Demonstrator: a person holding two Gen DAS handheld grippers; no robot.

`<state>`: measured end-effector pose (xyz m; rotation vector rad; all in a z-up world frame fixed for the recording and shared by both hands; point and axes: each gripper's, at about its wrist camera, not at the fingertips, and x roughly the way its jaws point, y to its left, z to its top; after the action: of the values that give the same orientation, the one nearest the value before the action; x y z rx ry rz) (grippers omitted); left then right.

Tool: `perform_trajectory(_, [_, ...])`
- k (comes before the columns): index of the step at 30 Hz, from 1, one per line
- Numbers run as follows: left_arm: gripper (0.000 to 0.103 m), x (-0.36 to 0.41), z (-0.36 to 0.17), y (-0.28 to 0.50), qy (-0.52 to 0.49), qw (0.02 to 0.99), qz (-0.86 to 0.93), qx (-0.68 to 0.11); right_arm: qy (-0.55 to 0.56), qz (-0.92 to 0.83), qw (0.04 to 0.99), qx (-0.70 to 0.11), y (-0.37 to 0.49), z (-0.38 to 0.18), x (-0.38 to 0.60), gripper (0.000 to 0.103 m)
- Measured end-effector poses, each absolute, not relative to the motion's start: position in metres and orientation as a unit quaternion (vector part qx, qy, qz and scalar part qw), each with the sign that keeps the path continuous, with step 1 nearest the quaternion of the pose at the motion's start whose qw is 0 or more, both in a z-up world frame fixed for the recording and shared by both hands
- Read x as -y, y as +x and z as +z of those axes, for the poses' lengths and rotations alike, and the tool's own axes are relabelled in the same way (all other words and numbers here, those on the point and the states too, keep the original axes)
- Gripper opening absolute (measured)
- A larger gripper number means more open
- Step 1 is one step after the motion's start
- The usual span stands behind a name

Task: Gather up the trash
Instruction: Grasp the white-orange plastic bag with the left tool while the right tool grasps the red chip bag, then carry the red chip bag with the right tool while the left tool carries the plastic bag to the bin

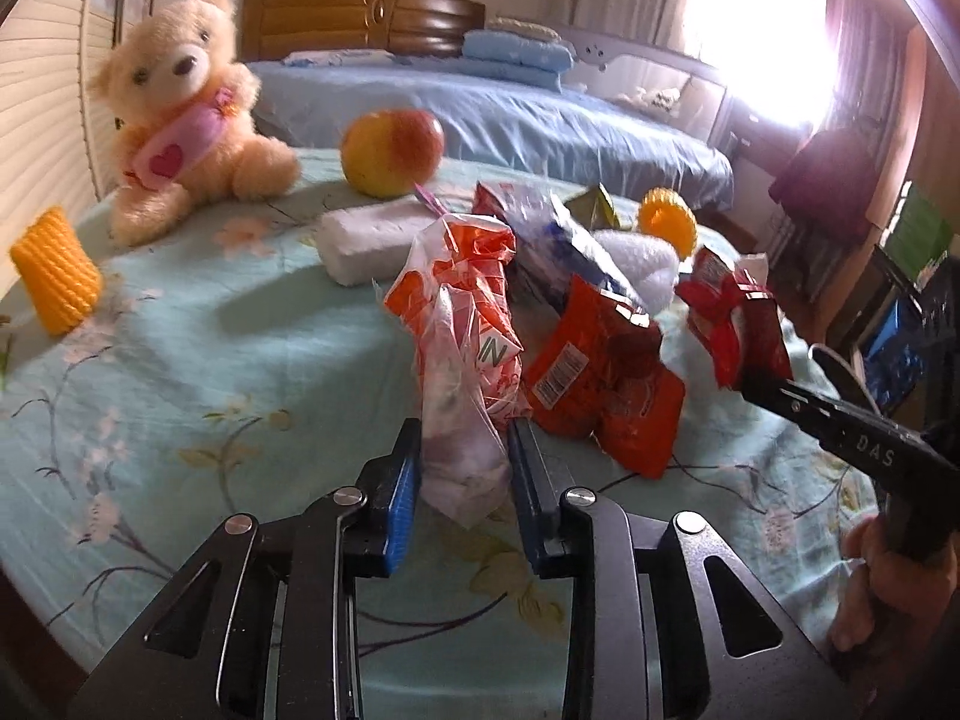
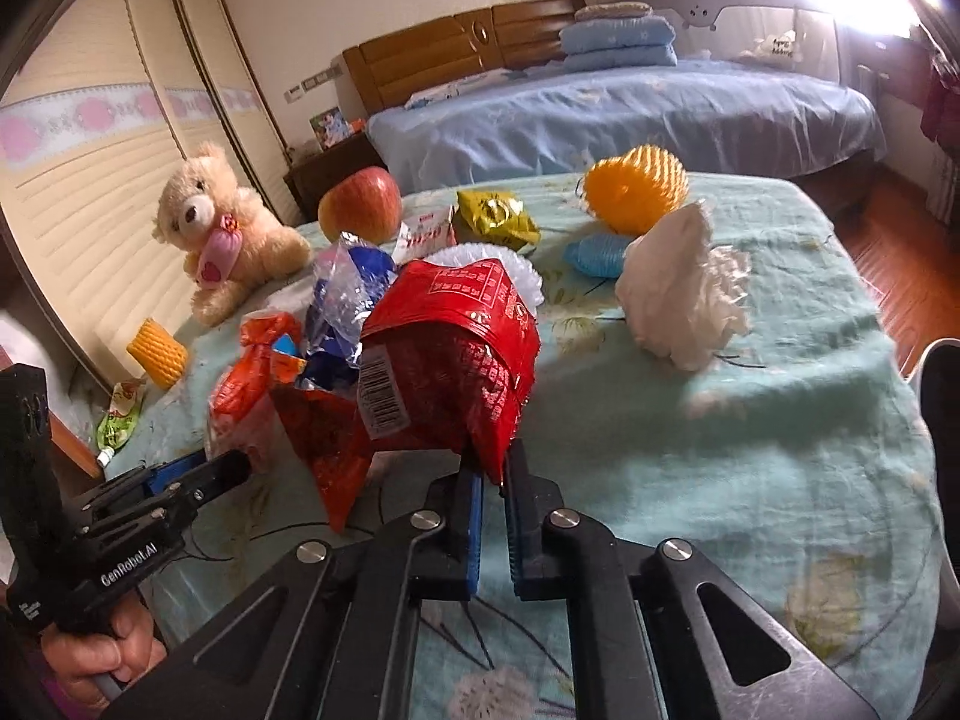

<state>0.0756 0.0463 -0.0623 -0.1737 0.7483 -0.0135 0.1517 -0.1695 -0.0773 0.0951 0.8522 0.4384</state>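
Note:
A heap of trash lies on the table's floral cloth [image 1: 210, 360]. My left gripper [image 1: 465, 438] is shut on the lower end of an orange and clear plastic bag [image 1: 468, 300], which fills the gap between its blue pads. Beside the bag lies an orange-red wrapper [image 1: 600, 384] with a barcode, and a blue and clear wrapper [image 1: 558, 234] lies behind it. My right gripper [image 2: 493, 468] is shut on the bottom edge of a crumpled red wrapper [image 2: 456, 348]. In the left wrist view the right gripper [image 1: 762, 348] comes in from the right, holding that red wrapper [image 1: 714, 300].
A teddy bear [image 1: 186, 114], an apple [image 1: 390, 150], a white foam block [image 1: 372, 240] and yellow foam nets [image 1: 54, 270] stand at the back. A white tissue wad [image 2: 678, 294], a yellow-green packet [image 2: 495, 216] and a blue net [image 2: 594, 252] lie to the right. A bed [image 2: 630, 108] stands behind.

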Motion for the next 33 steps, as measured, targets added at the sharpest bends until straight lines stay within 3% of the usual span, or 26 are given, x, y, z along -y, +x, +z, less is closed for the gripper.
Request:
perform_trajectory(15, [0.027, 0.007, -0.026, 0.055, -0.056, 0.94, -0.074, -0.327, 0.07, 0.179, 0.901, -0.388, 0.117, -0.065, 0.214, 0.006])
perform_trajectory(33, [0.027, 0.098, -0.036, 0.068, -0.012, 0.921, -0.169, -0.35, 0.091, 0.111, 0.916, -0.374, 0.096, -0.059, 0.285, 0.006])
